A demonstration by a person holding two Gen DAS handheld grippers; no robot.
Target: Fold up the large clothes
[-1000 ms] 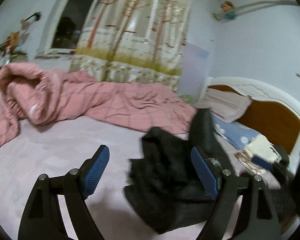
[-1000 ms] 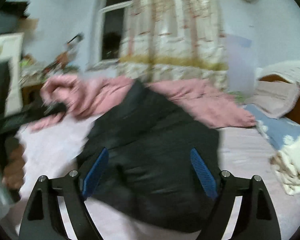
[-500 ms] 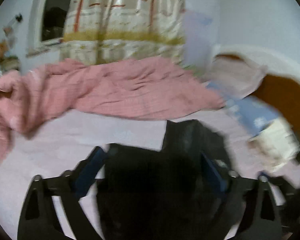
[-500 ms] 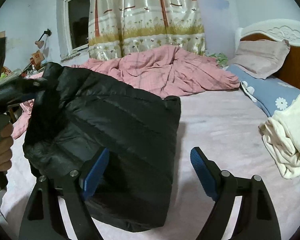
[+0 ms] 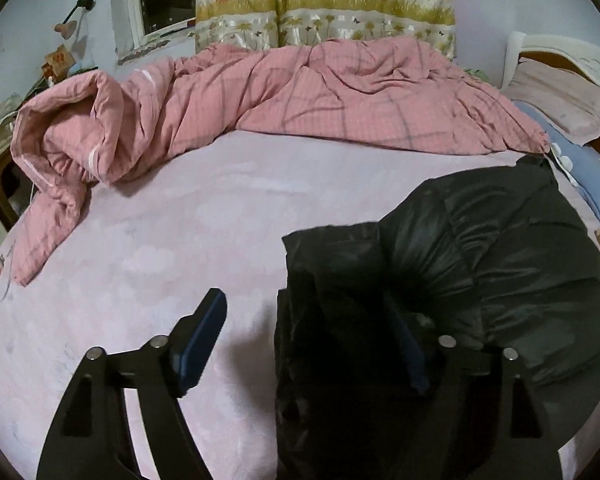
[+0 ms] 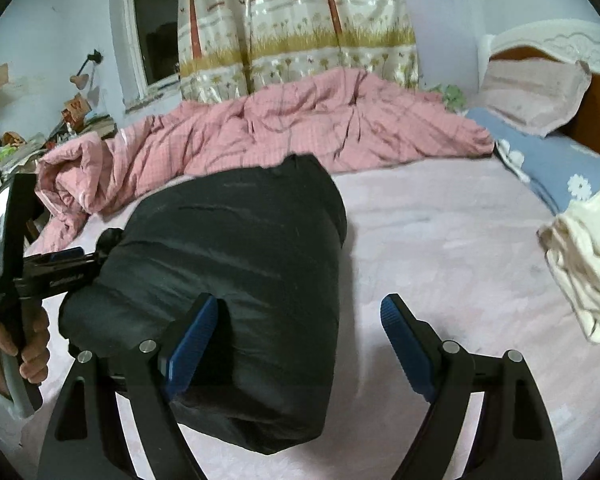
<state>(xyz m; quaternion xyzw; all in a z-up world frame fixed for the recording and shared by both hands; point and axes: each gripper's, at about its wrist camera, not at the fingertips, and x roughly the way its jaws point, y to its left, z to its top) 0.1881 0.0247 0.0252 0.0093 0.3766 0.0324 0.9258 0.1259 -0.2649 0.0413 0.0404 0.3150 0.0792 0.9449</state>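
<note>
Since half a second ago the jacket (image 6: 236, 276) has come down from the air and now lies bunched on the sheet (image 6: 440, 248), in the lower centre of the right wrist frame. Before, it hung stretched between my two tools; now it is a rounded dark bundle.

My right gripper (image 6: 296, 344) is released, its blue pads spread wide. Its left finger touches or sits just in front of the jacket's near edge, and the right finger stands over bare sheet. Nothing is between the pads except part of the jacket's side.

My left gripper (image 5: 308, 344) shows in its own view with the fingers wide apart. The left pad is over the sheet, and the right pad is sunk in the black fabric (image 5: 452, 280), at the lower right of that frame. In the right wrist view I see this tool at the left edge, pressed against the jacket's side, with a hand (image 6: 8, 344) on its handle. I cannot tell if it really pinches any cloth.

A pink quilt (image 5: 260, 100) lies crumpled across the upper half of the frame, beyond the jacket. A cream garment (image 6: 580, 264) is at the right edge.
</note>
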